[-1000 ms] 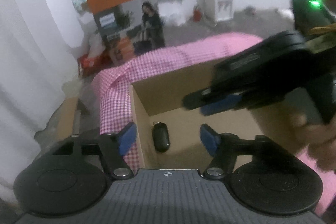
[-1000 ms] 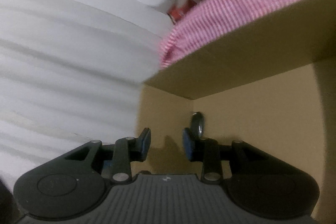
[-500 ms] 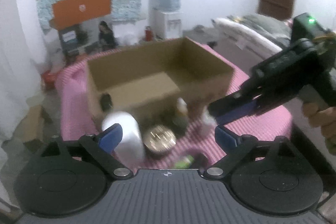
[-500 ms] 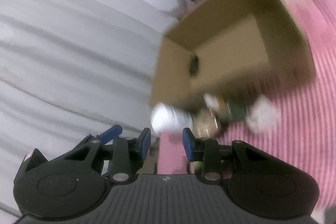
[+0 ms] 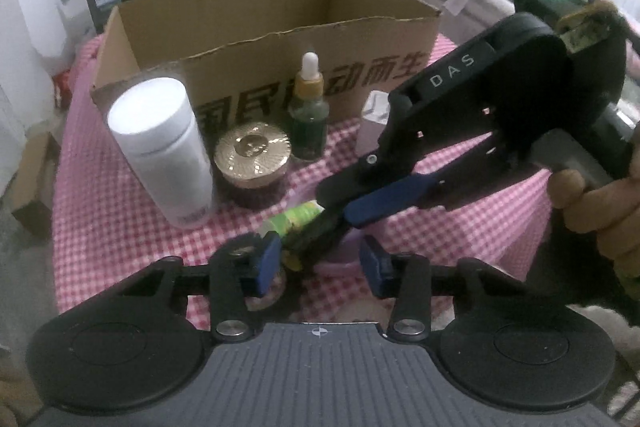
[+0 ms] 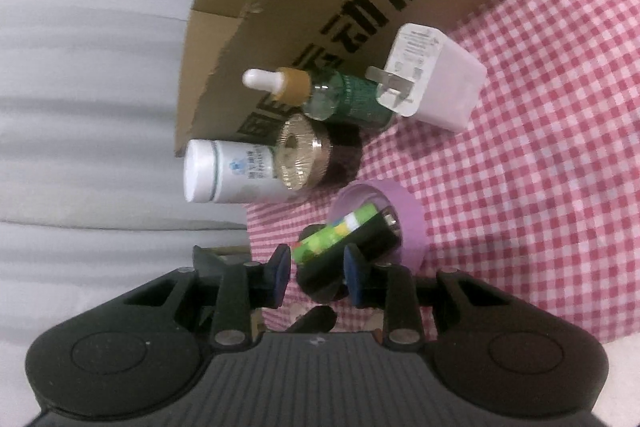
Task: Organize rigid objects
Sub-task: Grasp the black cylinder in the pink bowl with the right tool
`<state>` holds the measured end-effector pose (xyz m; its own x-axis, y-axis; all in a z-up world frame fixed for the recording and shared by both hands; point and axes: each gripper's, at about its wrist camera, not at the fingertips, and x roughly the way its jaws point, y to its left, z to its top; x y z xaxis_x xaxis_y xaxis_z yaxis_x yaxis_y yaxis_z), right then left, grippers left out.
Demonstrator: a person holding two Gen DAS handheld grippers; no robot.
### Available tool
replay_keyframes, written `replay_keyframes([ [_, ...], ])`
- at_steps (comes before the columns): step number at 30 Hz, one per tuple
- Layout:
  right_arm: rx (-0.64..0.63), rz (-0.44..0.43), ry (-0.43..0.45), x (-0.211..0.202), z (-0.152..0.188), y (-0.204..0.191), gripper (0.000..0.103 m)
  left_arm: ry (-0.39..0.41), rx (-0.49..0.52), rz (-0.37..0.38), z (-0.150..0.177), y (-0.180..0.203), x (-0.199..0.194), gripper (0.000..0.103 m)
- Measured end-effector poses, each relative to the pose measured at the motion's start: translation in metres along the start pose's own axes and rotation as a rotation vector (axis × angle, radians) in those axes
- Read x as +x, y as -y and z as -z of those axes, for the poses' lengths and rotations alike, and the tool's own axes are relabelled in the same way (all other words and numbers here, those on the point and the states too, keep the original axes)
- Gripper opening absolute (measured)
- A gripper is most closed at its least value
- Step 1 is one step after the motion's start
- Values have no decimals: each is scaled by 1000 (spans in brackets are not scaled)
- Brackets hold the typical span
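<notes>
Both grippers are out of the brown cardboard box point(image 5: 360, 75) now. A second ago they hung over its floor, where a dark oval thing lay; now they sit low in front of it, over the pink checked tablecloth point(image 5: 120, 219).

The right gripper point(image 6: 318, 267), with a hand point(image 5: 600, 203) on its grip, comes in from the right. Its jaws have just been closing, and they stand narrow around the near end of the black cylinder with a green patterned label point(image 6: 340, 227). One pad touches it and the other looks a sliver off, so I cannot tell whether it is really pinched. The cylinder lies tilted, its far end inside a lilac plastic cup point(image 6: 404, 223) tipped on its side.

The left gripper point(image 5: 322, 265) has just been closing too, down from wide to a middling gap. It is holding nothing; the right gripper's fingertip and the cup's edge sit just ahead of its pads.

Along the box front stand a tall white cylindrical bottle point(image 5: 160, 147), a gold-lidded dark jar point(image 5: 252, 155), a green dropper bottle point(image 5: 308, 123) and a white plug charger point(image 6: 436, 83).
</notes>
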<state>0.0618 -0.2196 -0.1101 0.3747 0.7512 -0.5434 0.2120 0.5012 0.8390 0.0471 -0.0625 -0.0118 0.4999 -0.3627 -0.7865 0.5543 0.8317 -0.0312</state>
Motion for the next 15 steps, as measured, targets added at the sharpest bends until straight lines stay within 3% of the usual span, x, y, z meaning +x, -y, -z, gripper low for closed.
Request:
replay_keyframes([
  [6,16,40,-5,4,-2,8,29,-28,-7,86,6,1,2,27],
  [15,19,87,-13,4,-6,16,28,-63,-16,109,-3,9,17,26],
])
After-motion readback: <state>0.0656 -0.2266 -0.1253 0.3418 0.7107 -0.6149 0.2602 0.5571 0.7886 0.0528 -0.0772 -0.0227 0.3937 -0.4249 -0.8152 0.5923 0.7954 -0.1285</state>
